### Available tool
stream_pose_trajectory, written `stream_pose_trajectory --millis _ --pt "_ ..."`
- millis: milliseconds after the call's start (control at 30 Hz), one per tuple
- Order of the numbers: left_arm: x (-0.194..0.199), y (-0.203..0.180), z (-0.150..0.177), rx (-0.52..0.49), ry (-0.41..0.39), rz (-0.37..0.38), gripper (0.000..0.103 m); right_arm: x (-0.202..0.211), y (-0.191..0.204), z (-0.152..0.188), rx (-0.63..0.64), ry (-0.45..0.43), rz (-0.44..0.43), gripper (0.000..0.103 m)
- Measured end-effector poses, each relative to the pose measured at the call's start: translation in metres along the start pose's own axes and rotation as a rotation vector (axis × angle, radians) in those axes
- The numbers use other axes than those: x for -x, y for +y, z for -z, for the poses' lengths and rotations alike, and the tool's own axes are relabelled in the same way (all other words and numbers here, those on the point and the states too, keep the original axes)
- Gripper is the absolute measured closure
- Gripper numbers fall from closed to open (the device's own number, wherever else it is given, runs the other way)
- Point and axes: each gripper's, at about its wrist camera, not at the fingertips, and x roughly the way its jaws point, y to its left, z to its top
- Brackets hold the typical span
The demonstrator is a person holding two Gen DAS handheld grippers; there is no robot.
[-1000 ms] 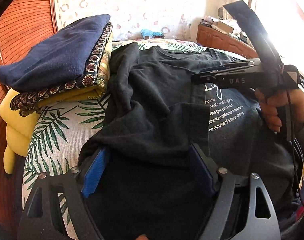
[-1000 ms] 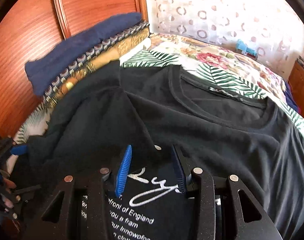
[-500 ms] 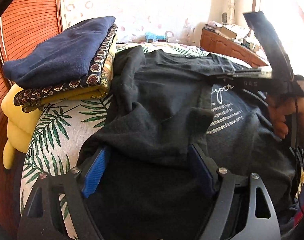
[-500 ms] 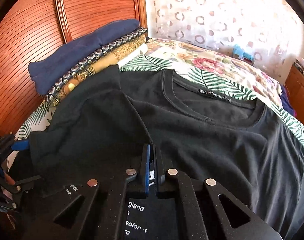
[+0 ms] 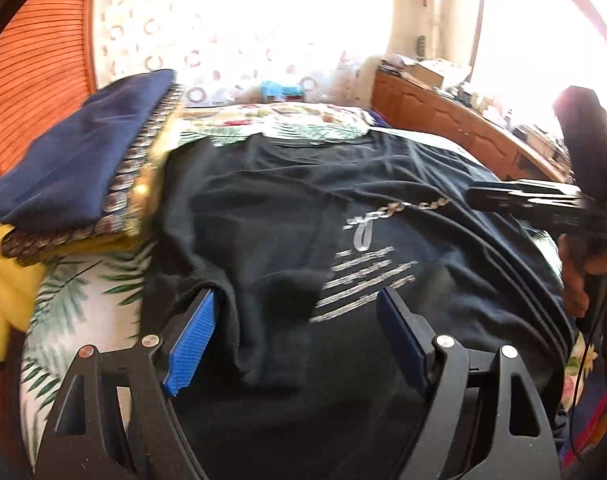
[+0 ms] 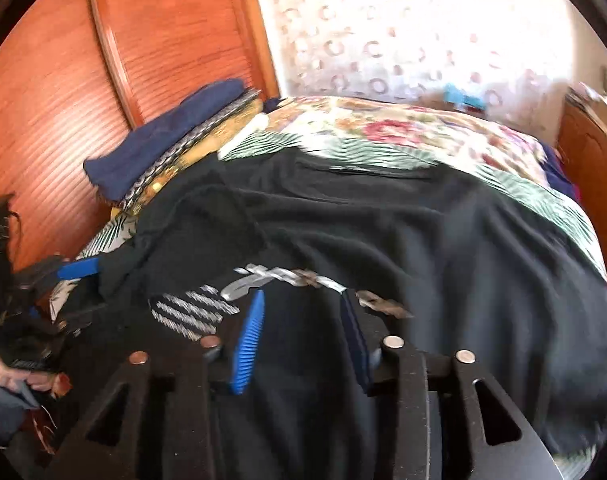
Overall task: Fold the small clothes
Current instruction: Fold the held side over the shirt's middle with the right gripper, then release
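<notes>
Presently, the black T-shirt (image 5: pixel 263 208) lies spread across the leaf-print bedspread (image 5: pixel 75 300), its hem end bunched toward both cameras and its white lettering (image 5: pixel 367 276) turned face up on a folded-over portion. The left gripper (image 5: pixel 295 344) has its jaws wide apart, the blue pads (image 5: pixel 191 344) standing on either side of a rumpled fold of the shirt; fabric lies between them and under them, but neither pad presses on it. Ahead of and to the right of these jaws, the lettering runs in slanted lines, and beyond it the right gripper's dark body enters from the right edge, level with the top line of print. The right gripper (image 6: pixel 299 340) likewise has its jaws parted, one bright blue pad (image 6: pixel 247 348) and one darker pad with a clear gap between them; black cloth fills that gap, and whether the pads touch it cannot be told owing to blur. Just ahead of these jaws the script line of the print crosses the fold edge, and the block of striped text sits to their left. Far to the left of the right jaws, one blue pad of the left gripper shows at the shirt's edge. Beyond the left jaws and to their left, a stack of folded clothes (image 5: pixel 83 160) rests on the bedspread, navy on top, patterned below, touching the shirt's sleeve side. A wooden headboard (image 6: pixel 103 60) stands behind the stack.
</notes>
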Motion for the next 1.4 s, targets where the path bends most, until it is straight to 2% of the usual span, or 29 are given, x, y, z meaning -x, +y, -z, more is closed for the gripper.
stream_pose_trajectory --millis 100,233,433,500,667,733,967,1033,1200,1267,1300,1367,1400 --pt "-0.013 -0.019 -0.008 -0.05 0.021 0.017 0.022 0.031 -0.026 0.014 -0.027 -0.023 0.076 0.055" --pt "-0.028 -0.042 -0.015 -0.103 0.046 0.037 0.022 0.068 -0.072 0.034 -0.088 -0.04 0.221 0.054" --pt "-0.043 -0.067 -0.018 -0.178 0.083 0.063 0.022 0.098 -0.133 0.06 -0.212 -0.043 0.329 0.053" --pt "-0.049 -0.075 -0.018 -0.208 0.099 0.058 0.022 0.098 -0.147 0.069 -0.261 -0.028 0.346 0.049" --pt "-0.065 -0.081 -0.013 -0.233 0.152 0.063 0.022 0.088 -0.168 0.079 -0.315 0.009 0.351 0.046" --pt "-0.065 -0.079 -0.014 -0.225 0.154 0.078 0.022 0.083 -0.174 0.081 -0.335 0.024 0.356 0.046" --pt "-0.064 -0.079 -0.012 -0.231 0.143 0.082 0.022 0.07 -0.19 0.054 -0.426 0.056 0.298 0.046" --pt "-0.064 -0.079 -0.012 -0.229 0.14 0.079 0.022 0.069 -0.195 0.052 -0.462 0.053 0.261 0.046" --pt "-0.065 -0.08 -0.012 -0.225 0.136 0.076 0.022 0.063 -0.209 0.05 -0.494 0.064 0.233 0.046" --pt "-0.065 -0.08 -0.011 -0.225 0.135 0.075 0.022 0.066 -0.207 0.049 -0.479 0.054 0.23 0.061" --pt "-0.065 -0.08 -0.011 -0.224 0.134 0.074 0.022 0.069 -0.204 0.048 -0.463 0.048 0.232 0.064" --pt "-0.065 -0.08 -0.011 -0.224 0.134 0.074 0.022 0.071 -0.196 0.045 -0.421 0.036 0.262 0.085" --pt "-0.065 -0.08 -0.011 -0.224 0.134 0.074 0.022 0.072 -0.192 0.042 -0.393 0.026 0.281 0.088"
